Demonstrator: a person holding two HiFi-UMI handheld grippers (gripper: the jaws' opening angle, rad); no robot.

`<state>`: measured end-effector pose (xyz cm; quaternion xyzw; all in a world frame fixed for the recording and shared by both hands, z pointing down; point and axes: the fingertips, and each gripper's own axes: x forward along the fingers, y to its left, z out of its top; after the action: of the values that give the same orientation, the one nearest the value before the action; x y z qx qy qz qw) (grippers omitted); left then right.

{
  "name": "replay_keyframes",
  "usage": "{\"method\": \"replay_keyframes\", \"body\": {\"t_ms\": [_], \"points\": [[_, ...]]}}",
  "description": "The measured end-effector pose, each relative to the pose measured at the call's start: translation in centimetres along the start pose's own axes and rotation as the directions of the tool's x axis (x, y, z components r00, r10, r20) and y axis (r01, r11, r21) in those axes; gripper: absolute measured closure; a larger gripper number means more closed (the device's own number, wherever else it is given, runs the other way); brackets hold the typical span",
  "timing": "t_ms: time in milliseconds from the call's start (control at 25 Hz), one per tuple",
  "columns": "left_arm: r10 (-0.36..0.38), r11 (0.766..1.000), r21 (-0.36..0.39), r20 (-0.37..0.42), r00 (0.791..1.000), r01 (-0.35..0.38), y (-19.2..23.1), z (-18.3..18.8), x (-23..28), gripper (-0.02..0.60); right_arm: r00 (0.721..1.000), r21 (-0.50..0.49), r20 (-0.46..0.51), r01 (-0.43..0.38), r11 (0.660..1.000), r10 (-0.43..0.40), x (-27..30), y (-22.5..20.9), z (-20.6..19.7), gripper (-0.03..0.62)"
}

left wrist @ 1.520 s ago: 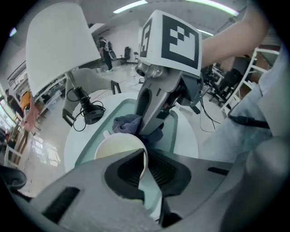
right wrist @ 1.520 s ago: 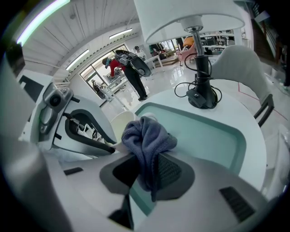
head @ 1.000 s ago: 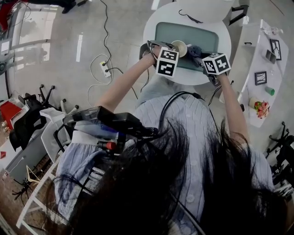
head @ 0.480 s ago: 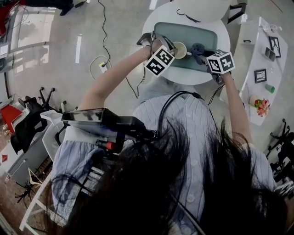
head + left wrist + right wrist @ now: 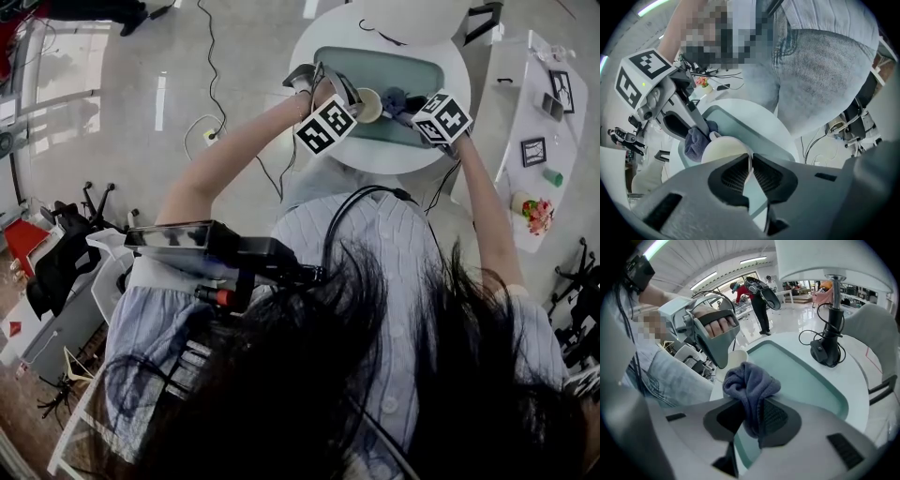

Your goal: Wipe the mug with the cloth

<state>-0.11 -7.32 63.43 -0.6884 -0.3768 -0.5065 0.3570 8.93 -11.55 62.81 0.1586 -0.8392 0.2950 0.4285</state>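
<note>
A cream mug hangs over the teal tray, and my left gripper is shut on its rim. In the left gripper view the mug's rim runs between the jaws of the left gripper. My right gripper is shut on a blue-grey cloth, which touches the mug's far side. The right gripper view shows the cloth bunched in the right gripper, with the mug just beyond it. The cloth hides part of the mug.
The tray lies on a round white table. A black lamp base with its cable stands at the table's far side. A white side table with small items is at the right. A power strip and cables lie on the floor.
My left gripper has carried the mug a little farther over the tray. The right gripper has turned and brought the cloth up against the mug.
</note>
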Motion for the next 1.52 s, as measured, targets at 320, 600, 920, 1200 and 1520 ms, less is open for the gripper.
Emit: {"method": "replay_keyframes", "body": {"t_ms": [320, 600, 920, 1200, 1520], "points": [[0.004, 1.000, 0.025, 0.011, 1.000, -0.004, 0.0, 0.0, -0.1, 0.540, 1.000, -0.039, -0.028, 0.013, 0.999, -0.014, 1.0, -1.2, 1.9, 0.499], [0.007, 0.993, 0.115, -0.009, 1.000, -0.006, -0.3, 0.2, -0.1, 0.540, 0.999, -0.119, -0.039, 0.017, 0.993, -0.022, 1.8, -1.3, 4.3, 0.499], [0.004, 0.970, 0.245, -0.044, 0.999, 0.007, -0.4, 0.1, 0.2, 0.540, 0.999, -0.210, -0.040, -0.009, 0.978, 0.001, 2.8, -1.0, 7.3, 0.499], [0.016, 0.977, 0.212, -0.028, 0.999, -0.010, 0.0, 0.2, 0.3, 0.540, 0.999, -0.178, 0.000, 0.042, 0.983, -0.043, 3.0, -1.5, 8.2, 0.499], [0.055, 0.998, 0.005, 0.034, 0.998, -0.055, 0.4, 0.0, 0.4, 0.527, 0.991, -0.048, 0.054, 0.123, 0.991, -0.120, 1.9, -2.8, 6.8, 0.499]]}}
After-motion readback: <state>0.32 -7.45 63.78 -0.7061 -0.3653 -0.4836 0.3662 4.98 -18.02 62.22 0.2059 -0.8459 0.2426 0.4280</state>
